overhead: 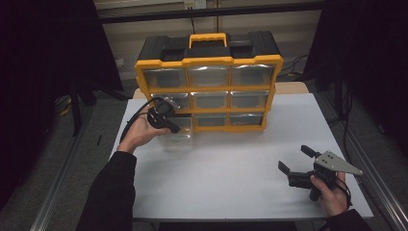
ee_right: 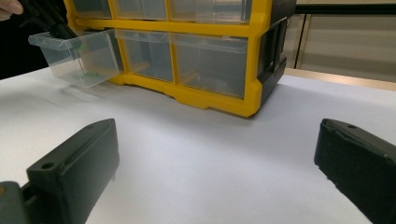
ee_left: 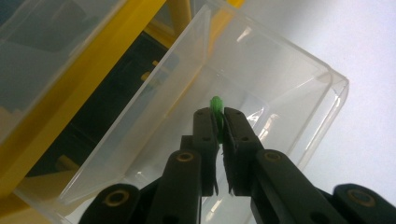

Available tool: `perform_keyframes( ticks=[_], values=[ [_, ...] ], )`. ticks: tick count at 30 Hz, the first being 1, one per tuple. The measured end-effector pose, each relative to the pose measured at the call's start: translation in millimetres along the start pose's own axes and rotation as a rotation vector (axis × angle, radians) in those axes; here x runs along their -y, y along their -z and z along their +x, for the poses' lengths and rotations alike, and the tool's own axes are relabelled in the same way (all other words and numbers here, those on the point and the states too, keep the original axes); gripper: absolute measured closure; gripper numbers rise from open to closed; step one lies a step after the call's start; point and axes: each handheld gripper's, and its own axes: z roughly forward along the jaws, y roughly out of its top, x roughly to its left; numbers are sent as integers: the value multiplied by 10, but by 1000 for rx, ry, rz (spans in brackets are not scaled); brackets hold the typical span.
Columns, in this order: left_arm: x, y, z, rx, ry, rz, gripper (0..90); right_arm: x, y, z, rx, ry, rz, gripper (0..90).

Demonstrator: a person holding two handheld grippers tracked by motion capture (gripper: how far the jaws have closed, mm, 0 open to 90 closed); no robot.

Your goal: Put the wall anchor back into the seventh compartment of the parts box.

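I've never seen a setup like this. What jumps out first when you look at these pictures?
The yellow and black plastic organiser with clear drawers stands at the far side of the white table. Its bottom-left clear plastic drawer is pulled out, and the left gripper reaches into it, pinching a small bright green piece. The right gripper rests open at the table's near right.

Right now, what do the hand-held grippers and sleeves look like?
Both are black. The left hand-held gripper has flat jaws on linkages with brass-coloured pivots, and a black cable trailing off. The right hand-held gripper carries a grey three-cornered plate on top. The sleeves are black.
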Motion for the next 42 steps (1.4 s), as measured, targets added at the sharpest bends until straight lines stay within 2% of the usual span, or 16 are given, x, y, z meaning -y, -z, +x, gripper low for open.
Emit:
perform_keyframes(
  ticks=[5,8,11,12,14,15,17,19,23,26,27,33,35,38,39,42],
  values=[
    [13,-9,0,-6,12,-3,841,0,0,1,0,0,-1,0],
    [10,-5,20,-17,-10,11,841,0,0,1,1,0,-1,0],
    [12,-25,-11,-9,34,-26,839,0,1,0,1,0,0,0],
    [11,-17,4,-14,20,-21,839,-1,2,0,-1,-1,-1,0],
    [18,-16,5,-11,45,-33,821,-1,2,0,0,-1,0,0],
    [21,1,26,-14,17,-16,817,0,1,0,0,0,-2,0],
    [36,-1,10,0,52,-51,805,0,2,-1,-1,1,-1,0],
    [45,43,51,-9,16,-29,804,0,2,-1,0,-1,0,0],
    [65,54,9,15,60,-102,803,-1,1,1,1,0,-2,0],
    [84,106,1,5,78,-125,787,-1,2,1,0,-1,0,0],
    [89,118,-11,-1,95,-148,754,-1,1,1,1,0,-2,0],
    [101,216,-92,2,82,-223,608,-1,1,3,1,0,-2,0],
    [117,228,-116,-20,111,-267,521,-1,1,3,2,1,-2,0],
    [165,232,-148,-13,151,-316,384,-2,2,5,1,-1,-3,0],
    [180,223,-162,-39,155,-332,348,-1,1,3,1,1,-4,0],
    [228,236,-171,-50,171,-363,231,-1,1,4,0,1,-3,0]
  ],
)
